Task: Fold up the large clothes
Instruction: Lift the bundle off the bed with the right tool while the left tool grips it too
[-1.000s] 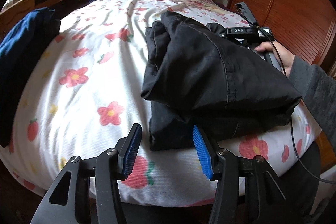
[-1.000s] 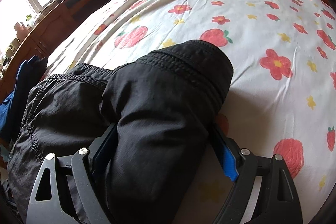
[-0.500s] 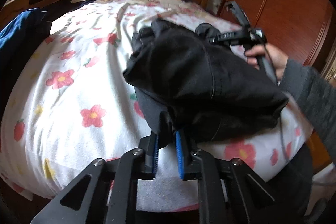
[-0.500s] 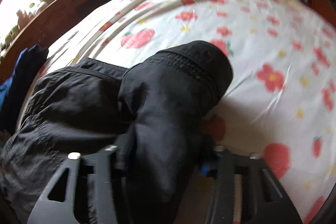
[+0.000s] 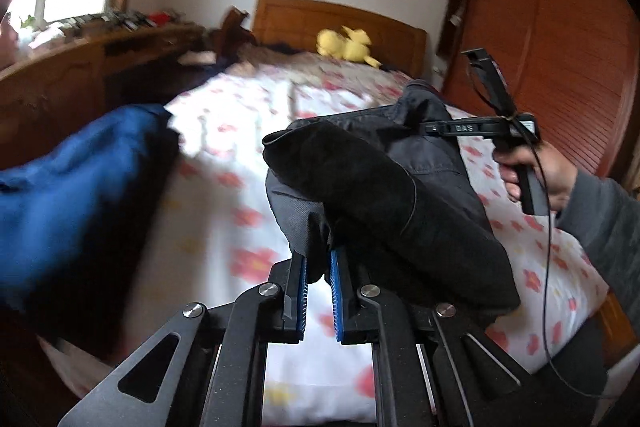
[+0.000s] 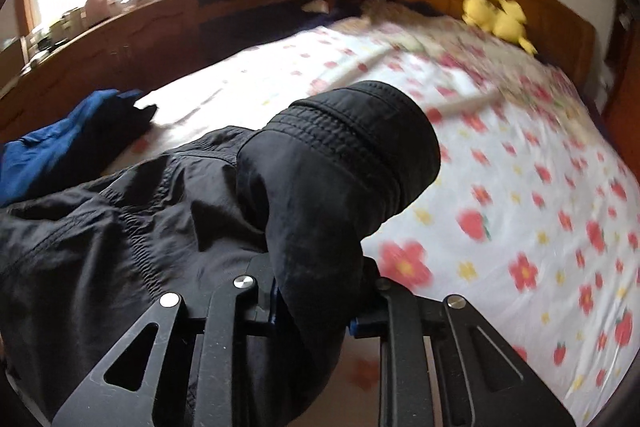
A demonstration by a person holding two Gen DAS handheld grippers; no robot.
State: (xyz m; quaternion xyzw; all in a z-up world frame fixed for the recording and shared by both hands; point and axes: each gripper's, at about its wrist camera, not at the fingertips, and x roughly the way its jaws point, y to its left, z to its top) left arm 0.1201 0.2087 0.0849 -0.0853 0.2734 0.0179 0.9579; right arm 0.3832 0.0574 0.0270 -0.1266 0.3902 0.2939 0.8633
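Now I hold the black garment (image 5: 384, 195) above the bed (image 5: 224, 211)
My left gripper (image 5: 318, 279) and right gripper (image 6: 316, 303) are closing, clamped on its fabric

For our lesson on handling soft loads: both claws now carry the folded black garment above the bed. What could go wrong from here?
1. The left claw pinches only a thin edge of the black garment, which could slip out.
2. The right claw, jaws closing, grips a thick roll; the fold may loosen.
3. The blue garment lies close by and could be brushed.
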